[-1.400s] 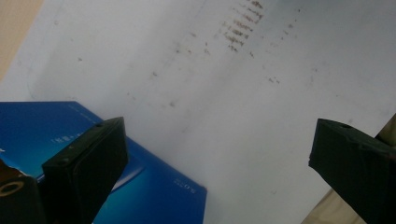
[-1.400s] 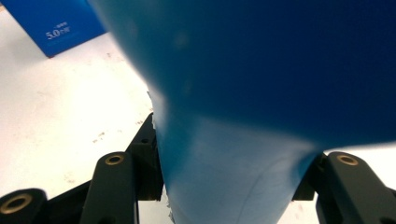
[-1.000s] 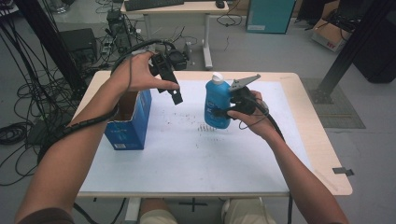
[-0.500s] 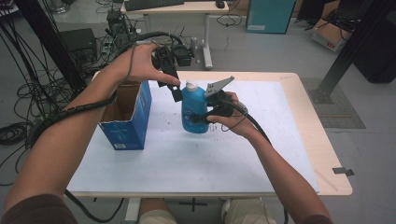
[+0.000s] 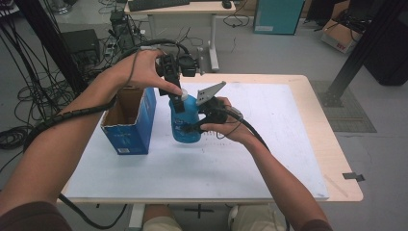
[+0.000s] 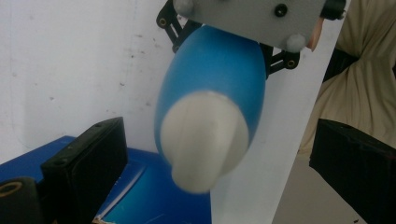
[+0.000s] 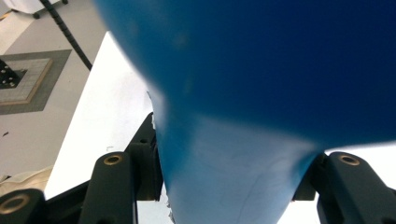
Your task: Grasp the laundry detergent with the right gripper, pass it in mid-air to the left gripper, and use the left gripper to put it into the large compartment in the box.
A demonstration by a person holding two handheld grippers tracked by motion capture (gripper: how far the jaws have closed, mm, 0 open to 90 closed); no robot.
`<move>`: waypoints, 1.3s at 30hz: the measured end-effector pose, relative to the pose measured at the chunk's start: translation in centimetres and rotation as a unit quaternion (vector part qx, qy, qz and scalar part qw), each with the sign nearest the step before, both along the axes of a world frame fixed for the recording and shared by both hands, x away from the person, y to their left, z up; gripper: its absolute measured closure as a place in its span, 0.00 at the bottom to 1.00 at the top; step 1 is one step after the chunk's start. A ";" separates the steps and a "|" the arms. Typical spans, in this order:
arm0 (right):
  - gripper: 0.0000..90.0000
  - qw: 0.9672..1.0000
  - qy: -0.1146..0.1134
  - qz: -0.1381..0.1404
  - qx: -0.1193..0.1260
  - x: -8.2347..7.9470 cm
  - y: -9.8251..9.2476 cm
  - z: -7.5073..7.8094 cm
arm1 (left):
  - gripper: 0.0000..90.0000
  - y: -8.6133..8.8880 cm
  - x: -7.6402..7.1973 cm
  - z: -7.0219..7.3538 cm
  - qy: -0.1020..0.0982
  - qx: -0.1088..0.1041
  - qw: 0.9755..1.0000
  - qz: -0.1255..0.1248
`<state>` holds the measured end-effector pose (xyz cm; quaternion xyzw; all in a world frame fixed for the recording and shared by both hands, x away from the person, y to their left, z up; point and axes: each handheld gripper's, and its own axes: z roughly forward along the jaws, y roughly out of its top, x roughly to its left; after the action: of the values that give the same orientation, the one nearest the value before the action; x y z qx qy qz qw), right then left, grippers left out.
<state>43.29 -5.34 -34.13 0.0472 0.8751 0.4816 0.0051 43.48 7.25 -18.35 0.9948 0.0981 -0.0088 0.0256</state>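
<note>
A blue bottle [image 5: 186,122] with a white cap [image 5: 179,99] is held upright just above the white table sheet [image 5: 269,144]. My right gripper [image 5: 195,126] is shut on its lower body from the right; in the right gripper view the bottle [image 7: 261,70] sits wedged between both jaws of this gripper [image 7: 233,186]. My left gripper [image 5: 178,103] points down over the cap. In the left gripper view the cap [image 6: 205,140] lies between the jaws of the left gripper [image 6: 219,172], which stands open with a gap on each side.
An open-topped blue cardboard box [image 5: 130,122] stands at the table's left, close beside the bottle. The wooden table edge [image 5: 337,159] runs along the right. Cables [image 5: 29,96] and a desk [image 5: 183,7] lie on the floor side beyond the table.
My right hand has carried the bottle leftward, toward the box. The left gripper has come down over the cap, so the cap now sits between its jaws.
</note>
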 end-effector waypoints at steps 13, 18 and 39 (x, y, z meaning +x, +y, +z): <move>0.48 0.999 -0.024 0.028 -0.005 -0.5 0.4 0.8 | 0.05 -0.4 -0.5 -1.1 0.009 0.000 1.000 -0.011; 0.48 0.999 -0.026 0.028 -0.002 -0.6 0.3 1.0 | 0.05 -0.6 -0.8 -1.3 0.007 0.002 1.000 -0.014; 0.48 0.999 -0.027 0.036 0.003 -1.1 0.2 1.6 | 0.05 -1.4 -1.0 -1.6 0.013 0.034 0.999 -0.035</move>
<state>42.22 -5.19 -32.56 0.0029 0.8741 0.4855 0.0117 42.44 5.87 -19.94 0.9977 0.0642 -0.0191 -0.0101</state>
